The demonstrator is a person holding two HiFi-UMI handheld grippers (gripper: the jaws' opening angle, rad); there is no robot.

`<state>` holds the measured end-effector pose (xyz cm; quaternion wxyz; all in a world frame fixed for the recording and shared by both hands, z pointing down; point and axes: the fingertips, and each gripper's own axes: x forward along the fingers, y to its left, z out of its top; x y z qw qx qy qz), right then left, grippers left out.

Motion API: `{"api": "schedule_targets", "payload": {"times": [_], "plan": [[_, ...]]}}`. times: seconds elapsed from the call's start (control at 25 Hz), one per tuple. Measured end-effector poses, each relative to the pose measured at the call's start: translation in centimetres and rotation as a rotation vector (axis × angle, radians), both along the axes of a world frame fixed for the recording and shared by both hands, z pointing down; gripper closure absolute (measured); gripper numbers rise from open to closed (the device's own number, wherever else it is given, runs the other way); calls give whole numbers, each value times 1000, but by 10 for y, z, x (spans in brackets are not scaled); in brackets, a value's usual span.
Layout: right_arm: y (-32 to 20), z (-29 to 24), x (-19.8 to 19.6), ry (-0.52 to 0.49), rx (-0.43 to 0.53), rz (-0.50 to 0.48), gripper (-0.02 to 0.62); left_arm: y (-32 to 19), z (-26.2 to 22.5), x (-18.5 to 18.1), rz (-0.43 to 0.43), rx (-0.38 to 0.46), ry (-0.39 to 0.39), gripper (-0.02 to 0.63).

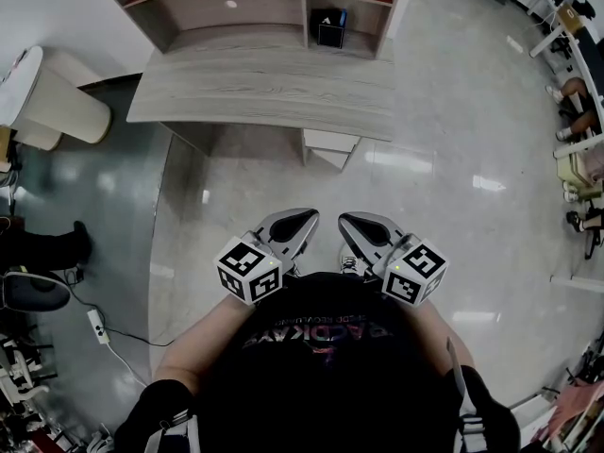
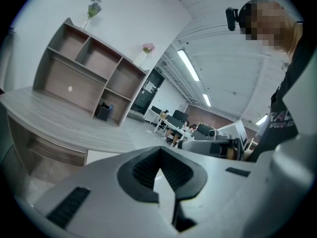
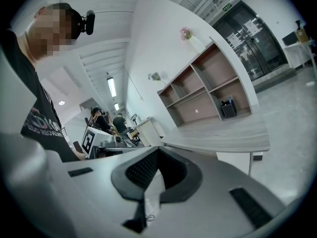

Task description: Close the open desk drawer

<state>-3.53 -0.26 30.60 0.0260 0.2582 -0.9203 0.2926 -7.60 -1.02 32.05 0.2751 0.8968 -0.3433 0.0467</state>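
Our left gripper [image 1: 304,221] hangs close to our chest, its fingers pressed together on nothing, well short of the desk [image 1: 236,92]. Right of it, under the desk's front edge, the white drawer unit [image 1: 330,142] shows, standing a little beyond that edge. From up here we cannot tell whether a drawer in it stands pulled out or sits pushed home. Further right, our right gripper [image 1: 347,223] mirrors the left one, its fingers likewise together and empty, also held near the body. This stance suits either facing a drawer that needs shutting or standing back from one already in. If its front does stand out, we judge closed fingers serve well as a blunt pusher: we meet the front near its middle, square on, and press straight along its runners, slowly, so it neither skews nor slams against the frame
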Motion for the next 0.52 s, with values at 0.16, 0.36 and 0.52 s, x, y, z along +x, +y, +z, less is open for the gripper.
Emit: {"api": "schedule_targets", "payload": {"times": [0.16,0.36,0.52], "plan": [[2,1,1,-2,-1,5,578,2,0,1,5,3,-2,595],[3,0,2,-4,1,11,578,3,-1,2,13,7,-4,595],[7,-3,2,-6,3,10,578,7,-3,2,13,2,-3,595]]}}
